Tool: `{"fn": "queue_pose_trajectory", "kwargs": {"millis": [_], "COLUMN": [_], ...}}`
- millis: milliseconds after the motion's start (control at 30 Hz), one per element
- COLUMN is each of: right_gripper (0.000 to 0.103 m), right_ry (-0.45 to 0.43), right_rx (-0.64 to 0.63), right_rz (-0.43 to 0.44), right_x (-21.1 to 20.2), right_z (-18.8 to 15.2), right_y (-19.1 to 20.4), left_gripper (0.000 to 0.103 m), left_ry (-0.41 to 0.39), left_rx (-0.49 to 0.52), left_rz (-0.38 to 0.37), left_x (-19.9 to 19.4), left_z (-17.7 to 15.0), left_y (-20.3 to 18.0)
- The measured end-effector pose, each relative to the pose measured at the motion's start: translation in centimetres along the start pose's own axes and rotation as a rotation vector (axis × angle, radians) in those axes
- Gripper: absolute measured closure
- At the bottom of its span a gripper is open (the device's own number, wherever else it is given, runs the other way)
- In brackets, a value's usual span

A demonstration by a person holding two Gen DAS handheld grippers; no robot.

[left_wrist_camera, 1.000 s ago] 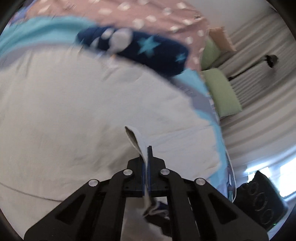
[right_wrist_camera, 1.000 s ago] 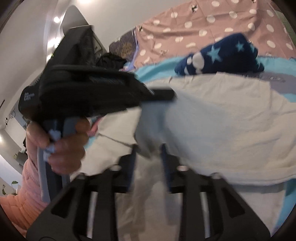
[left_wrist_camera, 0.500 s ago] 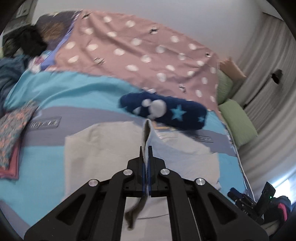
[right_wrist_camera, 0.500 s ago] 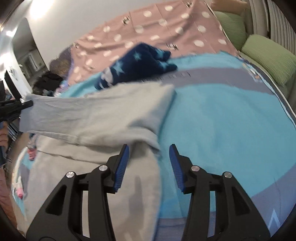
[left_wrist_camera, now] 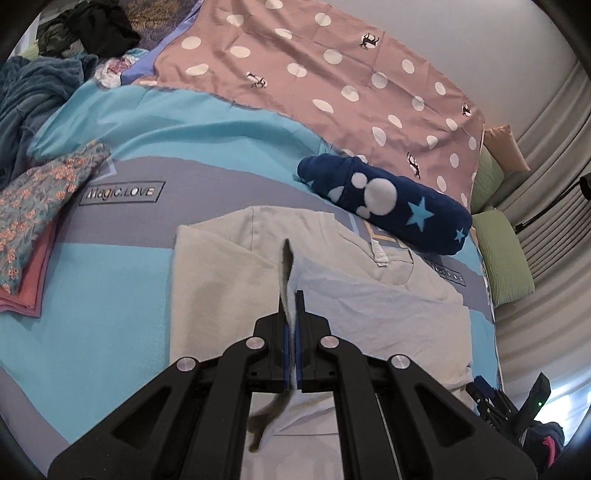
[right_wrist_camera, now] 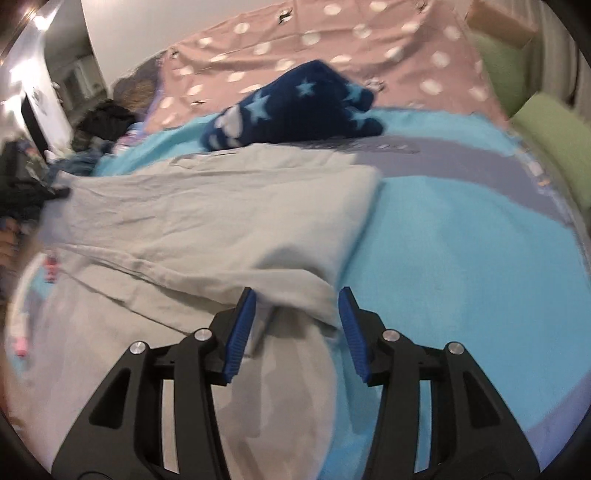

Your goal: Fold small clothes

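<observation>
At the far left of the left wrist view a heap of dark clothes (left_wrist_camera: 92,26) and a blue-grey garment (left_wrist_camera: 33,96) run off the rim and cannot be told apart clearly. Next to them a folded floral-print cloth (left_wrist_camera: 37,199) lies on the turquoise and grey bedcover (left_wrist_camera: 110,266). In the middle the cream cotton T-shirt (left_wrist_camera: 229,295) lies spread on that cover, one side folded over; its lower hem is hidden behind the left gripper (left_wrist_camera: 294,325). That gripper's jaws are pressed together on a raised edge of the shirt, which stands up between the blue pads and hangs below them. Beyond the shirt lies a navy fleece bundle with stars (left_wrist_camera: 391,206), then a pink dotted sheet (left_wrist_camera: 332,74) and green cushions (left_wrist_camera: 506,258) on the right.

The right wrist view is blurred, its left edge unreadable. There the right gripper (right_wrist_camera: 297,325) stands about half open, over the shirt's folded corner, its pads clear of the cloth.
</observation>
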State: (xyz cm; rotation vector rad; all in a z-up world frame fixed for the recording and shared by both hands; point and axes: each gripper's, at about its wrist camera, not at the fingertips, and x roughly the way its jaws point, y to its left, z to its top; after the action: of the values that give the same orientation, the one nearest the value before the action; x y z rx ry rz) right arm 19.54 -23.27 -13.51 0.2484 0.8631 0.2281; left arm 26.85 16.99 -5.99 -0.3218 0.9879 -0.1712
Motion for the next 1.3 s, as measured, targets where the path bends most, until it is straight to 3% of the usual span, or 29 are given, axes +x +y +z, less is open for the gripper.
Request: {"fn": "queue_pose_trajectory", "kwargs": {"millis": [67,133,267,367,467,500,533,667,800,867,933,967,1100,1300], "right_gripper": [0.055,0.055,0.078,0.079,0.079,0.079,0.079,0.079,0.079,0.073,0.084,0.097,0.100,0.103], "right_ry": [0.030,0.030,0.037,0.056,0.062,0.064,0.068,0.073,0.043,0.040,0.050,0.050,0.012,0.061], "right_rx": [0.040,0.044,0.009,0.007,-0.024,-0.031,-0.038,-0.027,-0.021,-0.037,-0.062,-0.080,-0.109,-0.195], "right_rz": [0.109,0.141,0.052,0.034,0.040,0.042,0.043,0.080,0.170,0.201,0.184,0.163,0.228,0.203], "right_x": [-0.1,-0.9,-1.9,-1.8,-1.3,-1.1,-0.9,0.5,0.4,0.4,0.6,0.6,-1.3,-3.1], "right_z": [0.4,0.6,0.7,0.2,-0.3,-0.4,-0.4,0.3,0.5,0.4,0.3,0.1,-0.6,-3.9], "right_y": [-1.1,-1.7,-2.9,-3.7,-3.6,-3.5,-3.3,-3.3,-3.4,-3.2,-2.9,-2.9,-3.4,-4.4], "left_gripper": [0.101,0.101,0.101,0.100,0.096,0.093,0.092,0.082,0.077,0.073,0.070,0.070,0.070,0.067], "left_ry": [0.006,0.016,0.032,0.030,-0.035,-0.053,-0.060,-0.041,0.060,0.112,0.151,0.176,0.261,0.234], "left_rx": [-0.004,-0.013,-0.037,-0.083,-0.034,0.003,0.024,0.207,0.400,0.484,0.558,0.587,0.604,0.613], "left_rz": [0.008,0.010,0.043,0.081,0.267,0.297,0.284,0.110,-0.069,-0.131,-0.145,-0.141,-0.122,-0.119], "left_x": [0.3,0.7,1.4,1.9,1.8,1.7,1.5,1.7,4.5,6.2,8.0,9.1,12.8,12.6], "left_z": [0.0,-0.1,-0.3,-0.3,-0.6,-0.8,-1.0,-2.5,-5.8,-7.8,-9.7,-10.7,-12.3,-13.5], "left_y": [0.1,0.6,1.9,3.4,3.3,2.5,1.7,-5.6,-14.8,-18.5,-21.3,-22.5,-24.6,-23.9]}}
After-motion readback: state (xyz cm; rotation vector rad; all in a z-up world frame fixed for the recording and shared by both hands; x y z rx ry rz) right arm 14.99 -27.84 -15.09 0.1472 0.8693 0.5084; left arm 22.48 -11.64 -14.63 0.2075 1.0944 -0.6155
